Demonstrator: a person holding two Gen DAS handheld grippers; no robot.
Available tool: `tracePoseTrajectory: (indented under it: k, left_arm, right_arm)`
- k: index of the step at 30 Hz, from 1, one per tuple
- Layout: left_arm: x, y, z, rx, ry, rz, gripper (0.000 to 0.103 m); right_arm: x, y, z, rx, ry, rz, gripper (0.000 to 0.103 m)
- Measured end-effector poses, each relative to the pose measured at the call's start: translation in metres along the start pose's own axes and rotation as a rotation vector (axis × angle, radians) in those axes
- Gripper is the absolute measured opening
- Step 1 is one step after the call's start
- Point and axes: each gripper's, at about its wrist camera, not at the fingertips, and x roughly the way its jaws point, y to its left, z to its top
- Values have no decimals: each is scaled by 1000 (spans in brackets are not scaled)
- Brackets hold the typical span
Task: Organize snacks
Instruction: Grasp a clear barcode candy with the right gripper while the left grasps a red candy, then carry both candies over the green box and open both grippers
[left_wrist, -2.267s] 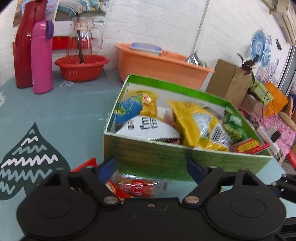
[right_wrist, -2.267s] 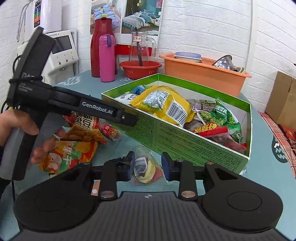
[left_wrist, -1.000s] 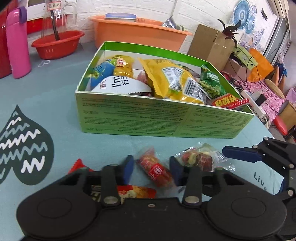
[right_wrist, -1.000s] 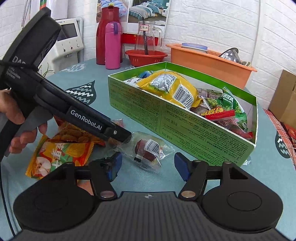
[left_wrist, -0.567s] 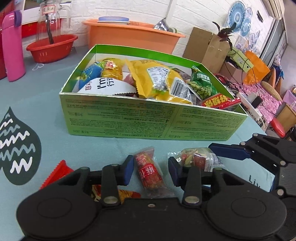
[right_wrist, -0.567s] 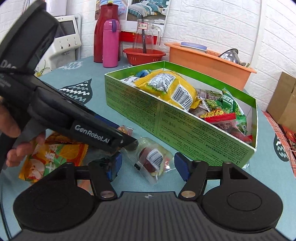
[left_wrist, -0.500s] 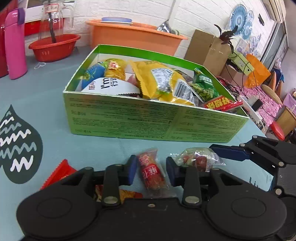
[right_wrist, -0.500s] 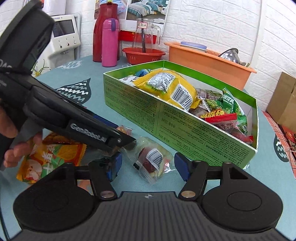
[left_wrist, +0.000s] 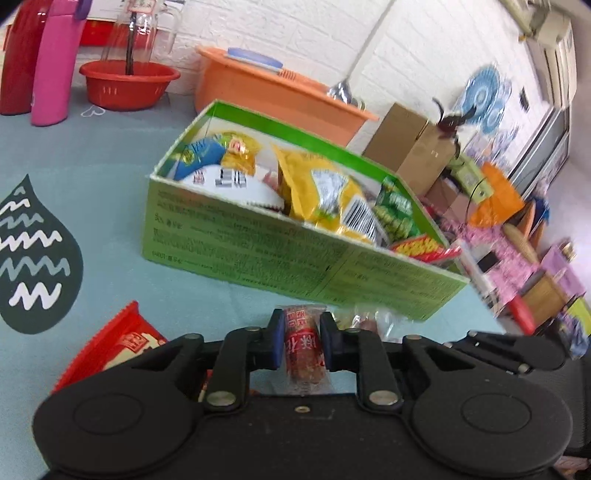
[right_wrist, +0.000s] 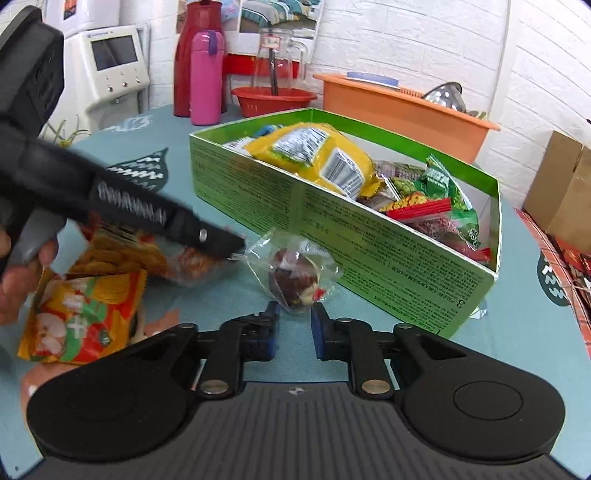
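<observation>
Left gripper (left_wrist: 302, 341): my fingers are clamped on a small red sausage snack (left_wrist: 303, 347); its wrapper stands up between the blue pads.
Right gripper (right_wrist: 293, 332): the jaws are closing; the clear snack bag (right_wrist: 295, 275) lies just beyond the tips, at 12 o'clock, and the pads do not press on it.
Clear snack bag: on the teal worktop (right_wrist: 517, 332), just beside the long wall of the green box (right_wrist: 369, 236).
Green box: at 1 o'clock from my right fingers, already filled with a yellow packet (right_wrist: 314, 151), green packets and red ones.
Orange packets (right_wrist: 85, 306): at 9 o'clock in the right view, lying flat on the worktop, partly under my left tool.
Red packet (left_wrist: 114, 339): at 9 o'clock from my left fingers, on the worktop.
Behind the box: orange basin (right_wrist: 399, 107), red bowl (right_wrist: 273, 99), pink bottle (right_wrist: 205, 77).
</observation>
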Motion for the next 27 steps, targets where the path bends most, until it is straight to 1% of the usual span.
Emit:
tracePoseTrajectory:
  k: [1, 2, 3, 5, 7, 11, 13, 15, 17, 22, 23, 24, 25, 27]
  left_arm:
    - [-7, 2, 3, -18, -21, -9, 90]
    - [-13, 3, 6, -40, -44, -18, 90]
    - [-20, 5, 9, -60, -70, -29, 90]
    - [-31, 9, 18, -96, -121, -43, 89]
    - [-39, 10, 28, -131, -174, -42, 89]
    - [-45, 7, 52, -150, -272, 1, 89]
    - [-40, 9, 66, -159, -313, 8, 90]
    - [-27, 12, 79, -168, -323, 12, 89]
    - [-9, 14, 90, -179, -313, 5, 89]
    - [26, 17, 100, -151, -278, 13, 90]
    - [31, 17, 99, -130, -277, 19, 91]
    - [33, 16, 97, -112, -277, 27, 103]
    - [35, 15, 95, -97, -275, 41, 103]
    - [33, 13, 89, -76, -294, 72, 103]
  right_arm:
    - [-3, 1, 1, 5, -12, 5, 63]
    - [-5, 1, 2, 7, -27, 8, 93]
    - [-7, 2, 3, 9, -46, 8, 103]
    - [-7, 6, 6, 6, -76, -7, 103]
    - [-1, 8, 10, 0, -77, -3, 103]
    - [11, 9, 14, -6, -58, -12, 103]
    - [14, 8, 14, -8, -52, -19, 103]
    - [14, 4, 14, 4, -50, -15, 103]
    - [15, 1, 16, 8, -50, -11, 103]
    - [19, -3, 17, -4, -50, -11, 103]
    - [20, -4, 17, -3, -47, -6, 98]
    - [22, -6, 16, 1, -43, 1, 93]
    - [24, -8, 15, 10, -38, 8, 85]
    - [29, -11, 13, 34, -25, 18, 84]
